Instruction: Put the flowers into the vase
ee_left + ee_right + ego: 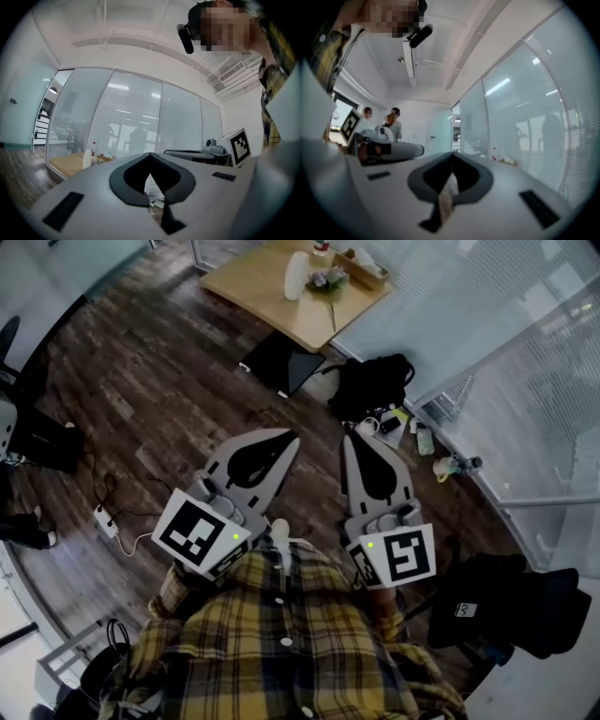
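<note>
One bunch of flowers [328, 279]: on the far table [246, 287], just beside the white vase [296, 276]. Left gripper [292, 437], right gripper [349, 439]: jaws closed together, holding nothing, near your chest. Step: approach, likely. Next: walk over, spread one gripper's jaws.

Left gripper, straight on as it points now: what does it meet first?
Nothing near. The left gripper is level and aims to the right of the table, at the glass wall. That wall is probably the first thing met, though depth is unclear.

Head camera downward; gripper cameras level
</note>
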Tool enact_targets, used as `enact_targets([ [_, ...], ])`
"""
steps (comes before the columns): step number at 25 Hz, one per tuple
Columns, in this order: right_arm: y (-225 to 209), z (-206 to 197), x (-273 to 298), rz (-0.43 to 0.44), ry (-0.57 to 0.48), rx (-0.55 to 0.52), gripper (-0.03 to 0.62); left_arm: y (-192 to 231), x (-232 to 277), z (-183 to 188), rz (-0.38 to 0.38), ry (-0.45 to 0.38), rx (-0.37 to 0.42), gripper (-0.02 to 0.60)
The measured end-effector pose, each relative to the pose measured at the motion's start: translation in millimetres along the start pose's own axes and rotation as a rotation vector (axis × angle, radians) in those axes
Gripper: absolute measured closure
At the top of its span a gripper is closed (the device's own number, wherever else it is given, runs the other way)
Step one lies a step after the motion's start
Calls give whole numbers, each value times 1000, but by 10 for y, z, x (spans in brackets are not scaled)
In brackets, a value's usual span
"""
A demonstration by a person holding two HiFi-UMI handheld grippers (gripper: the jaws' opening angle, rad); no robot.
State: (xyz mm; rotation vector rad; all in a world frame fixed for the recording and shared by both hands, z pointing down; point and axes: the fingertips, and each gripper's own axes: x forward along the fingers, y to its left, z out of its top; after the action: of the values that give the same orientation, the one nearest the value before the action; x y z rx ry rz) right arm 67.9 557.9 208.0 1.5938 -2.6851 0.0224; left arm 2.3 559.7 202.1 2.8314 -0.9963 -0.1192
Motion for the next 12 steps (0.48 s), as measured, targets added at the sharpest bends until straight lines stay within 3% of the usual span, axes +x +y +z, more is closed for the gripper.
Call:
enact_targets([
  [12,102,-38,68,41,0,17,582,72,-100,-28,42,0,-1,574],
])
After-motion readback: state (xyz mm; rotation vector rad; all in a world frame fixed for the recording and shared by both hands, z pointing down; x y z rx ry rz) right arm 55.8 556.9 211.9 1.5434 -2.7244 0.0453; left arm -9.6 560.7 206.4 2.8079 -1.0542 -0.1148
